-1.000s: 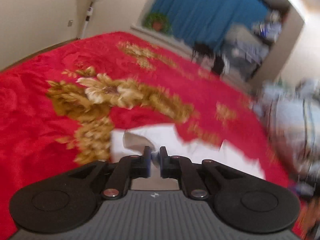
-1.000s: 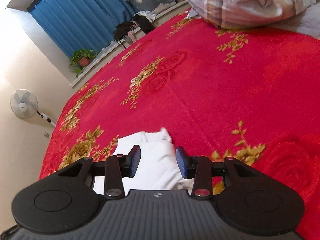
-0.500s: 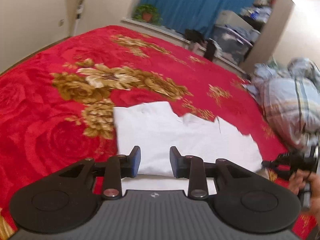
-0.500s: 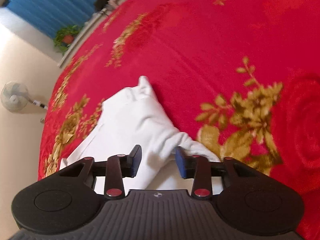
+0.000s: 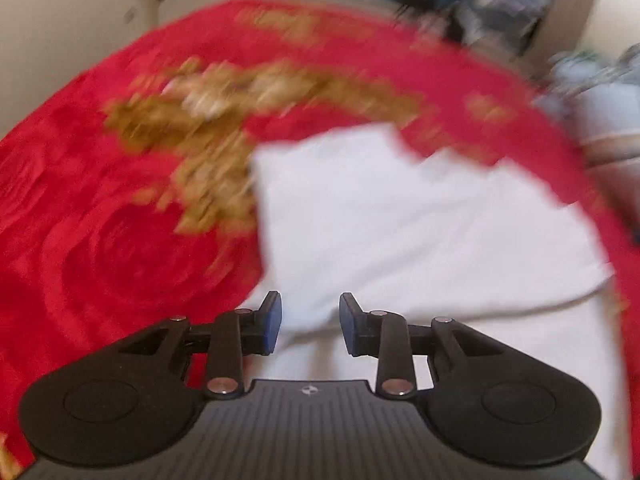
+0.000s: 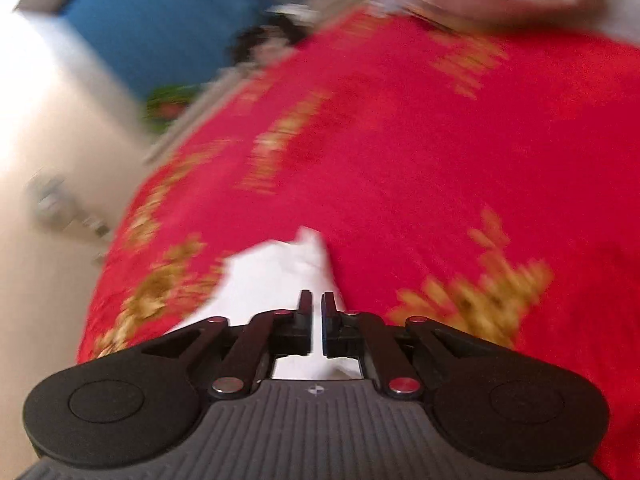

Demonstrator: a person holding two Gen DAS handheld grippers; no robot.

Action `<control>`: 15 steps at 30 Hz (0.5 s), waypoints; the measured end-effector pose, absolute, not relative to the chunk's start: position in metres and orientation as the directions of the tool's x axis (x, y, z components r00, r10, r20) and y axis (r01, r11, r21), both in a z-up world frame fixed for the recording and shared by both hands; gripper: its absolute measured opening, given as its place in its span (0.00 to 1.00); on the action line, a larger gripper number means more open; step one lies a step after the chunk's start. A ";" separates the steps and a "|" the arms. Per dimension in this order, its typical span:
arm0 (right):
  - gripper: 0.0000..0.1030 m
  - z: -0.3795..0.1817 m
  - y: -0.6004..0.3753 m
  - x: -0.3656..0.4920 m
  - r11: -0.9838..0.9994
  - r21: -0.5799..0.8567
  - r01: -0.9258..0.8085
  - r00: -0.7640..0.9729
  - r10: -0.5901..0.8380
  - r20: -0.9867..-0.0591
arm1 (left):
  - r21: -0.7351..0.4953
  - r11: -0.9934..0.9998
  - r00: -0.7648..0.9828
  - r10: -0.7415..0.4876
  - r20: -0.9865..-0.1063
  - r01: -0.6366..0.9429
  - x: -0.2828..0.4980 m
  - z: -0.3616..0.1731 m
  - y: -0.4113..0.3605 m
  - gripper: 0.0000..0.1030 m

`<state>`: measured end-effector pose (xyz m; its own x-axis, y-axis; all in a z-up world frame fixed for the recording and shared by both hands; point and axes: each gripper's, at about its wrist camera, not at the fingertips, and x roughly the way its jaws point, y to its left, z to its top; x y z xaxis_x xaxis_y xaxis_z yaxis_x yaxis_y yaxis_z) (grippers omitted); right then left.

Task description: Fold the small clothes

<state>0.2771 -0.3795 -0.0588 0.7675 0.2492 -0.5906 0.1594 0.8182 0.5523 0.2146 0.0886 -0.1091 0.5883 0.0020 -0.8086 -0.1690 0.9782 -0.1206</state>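
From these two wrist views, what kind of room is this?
Most likely a bedroom: a wide red floral blanket covers what looks like a bed, rumpled striped bedding lies at its far end, and a blue curtain hangs beyond it.

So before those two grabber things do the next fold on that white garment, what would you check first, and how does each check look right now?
1. White garment lying spread on the red blanket: ok, mostly flat in the left wrist view.
2. Left gripper free of cloth: ok, jaws apart over the near edge, pads not pressing on it.
3. Right gripper holding cloth: cannot tell; only a narrow gap shows, white fabric is seen through it, and the jaws are opening.
4. Sharp view for aiming: not ok, both pictures are motion-blurred.
5. Space on the blanket around the garment: ok, nothing else lies close to it.
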 end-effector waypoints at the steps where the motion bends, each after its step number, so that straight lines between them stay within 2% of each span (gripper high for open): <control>1: 0.15 -0.057 -0.377 0.285 0.826 0.547 0.137 0.769 0.259 -0.585 | -0.134 0.975 0.577 -0.009 -0.817 -0.175 0.214 -0.112 0.090 0.34; 6: 0.15 -0.075 -0.382 0.329 0.834 0.533 0.142 0.745 0.265 -0.613 | -0.082 0.988 0.623 0.015 -0.782 -0.127 0.208 -0.104 0.088 0.34; 8: 0.22 -0.085 -0.382 0.350 0.839 0.524 0.144 0.729 0.268 -0.630 | -0.099 0.987 0.642 0.008 -0.767 -0.130 0.207 -0.099 0.092 0.34; 10: 0.34 -0.092 -0.380 0.365 0.851 0.505 0.141 0.721 0.262 -0.642 | -0.132 0.982 0.650 -0.012 -0.760 -0.136 0.207 -0.094 0.095 0.34; 15: 0.37 -0.108 -0.361 0.387 0.911 0.409 0.055 0.700 0.257 -0.666 | -0.134 0.982 0.653 -0.014 -0.757 -0.135 0.208 -0.088 0.091 0.34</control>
<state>0.3872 -0.3612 -0.1077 0.7005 0.2568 -0.6659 0.0547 0.9110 0.4089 0.2084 0.0909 -0.0878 0.6529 -0.0135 -0.7574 -0.1345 0.9819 -0.1335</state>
